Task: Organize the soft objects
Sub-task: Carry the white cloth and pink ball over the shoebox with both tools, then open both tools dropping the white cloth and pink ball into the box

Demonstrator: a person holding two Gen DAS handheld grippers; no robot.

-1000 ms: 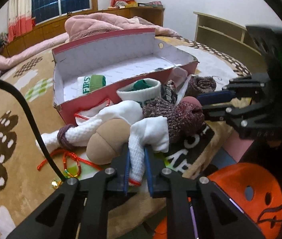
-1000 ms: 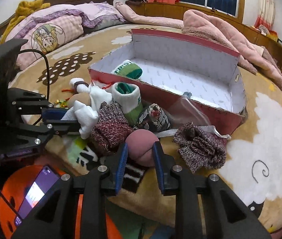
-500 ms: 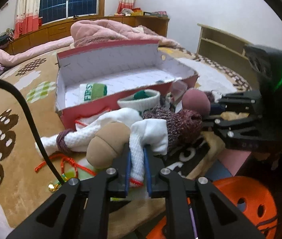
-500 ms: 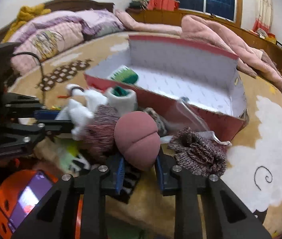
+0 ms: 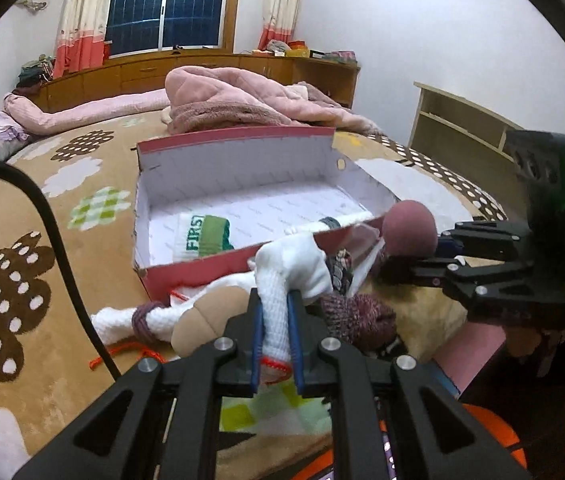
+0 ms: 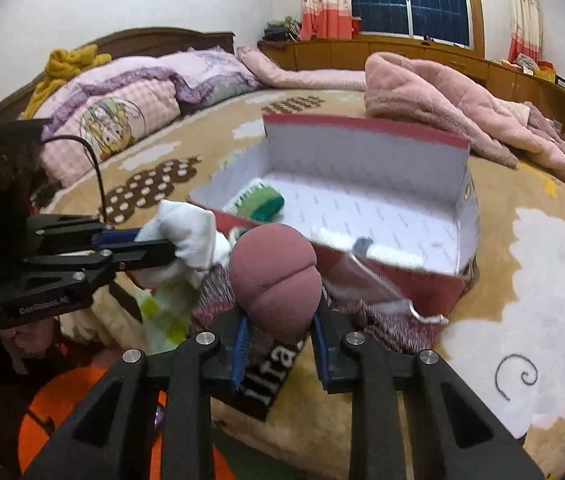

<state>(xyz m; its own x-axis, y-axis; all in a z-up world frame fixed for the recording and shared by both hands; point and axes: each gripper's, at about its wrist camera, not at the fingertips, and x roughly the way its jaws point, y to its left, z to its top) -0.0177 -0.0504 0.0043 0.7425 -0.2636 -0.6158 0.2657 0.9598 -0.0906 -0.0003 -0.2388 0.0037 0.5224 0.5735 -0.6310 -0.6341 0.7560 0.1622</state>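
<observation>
Open-topped box (image 6: 366, 196): bare floor right of the green rolled sock (image 6: 263, 202). Near wall (image 5: 210, 270) blocking low approach; sock pile (image 5: 354, 312) crowded against it.

"FIRST" reads in green letters on the white band of the green sock (image 5: 205, 235) lying in the box (image 5: 238, 138). On the left gripper (image 6: 154, 248), seen from the right wrist, small pale lettering on its black body looks like "GenRobot.AI". White letters on a black cloth (image 6: 272, 374) show only partly, unreadable.
</observation>
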